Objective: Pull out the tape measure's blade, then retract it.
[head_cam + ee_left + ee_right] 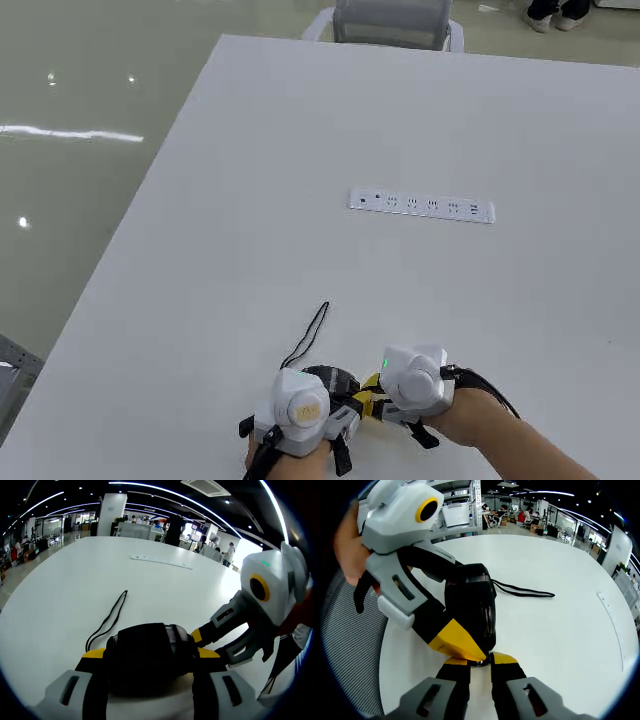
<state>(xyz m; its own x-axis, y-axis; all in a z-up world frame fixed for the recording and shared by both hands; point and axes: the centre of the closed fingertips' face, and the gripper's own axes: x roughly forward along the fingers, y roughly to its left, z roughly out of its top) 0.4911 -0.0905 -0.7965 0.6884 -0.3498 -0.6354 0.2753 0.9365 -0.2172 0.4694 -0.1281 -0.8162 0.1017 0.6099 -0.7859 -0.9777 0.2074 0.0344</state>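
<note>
At the bottom of the left gripper view, the left hand-held gripper (150,666) is clamping its yellow-padded jaws on either side of the black tape measure (146,642), which is resting on the white table (60,580). At the lower centre of the right gripper view, the right hand-held gripper (481,661) is holding its jaws drawn nearly together. They are pinching a small piece at the bottom edge of the tape measure's case, and I cannot tell just what that piece is.

In the head view, the two hand-held grippers are meeting at the bottom centre of the frame with the tape measure between them. A person's forearm (505,440) is reaching in from the lower right.

A thin black cord (306,340) is running from the case up and slightly left across the table, lying slack in a narrow loop. Farther up, right of centre, a white power strip (421,205) is lying flat on the table, well apart from the tape measure.

At the top edge of the head view, a grey chair (392,20) is standing beyond the table's far side. A glossy floor (80,100) is showing along the left of the frame.
</note>
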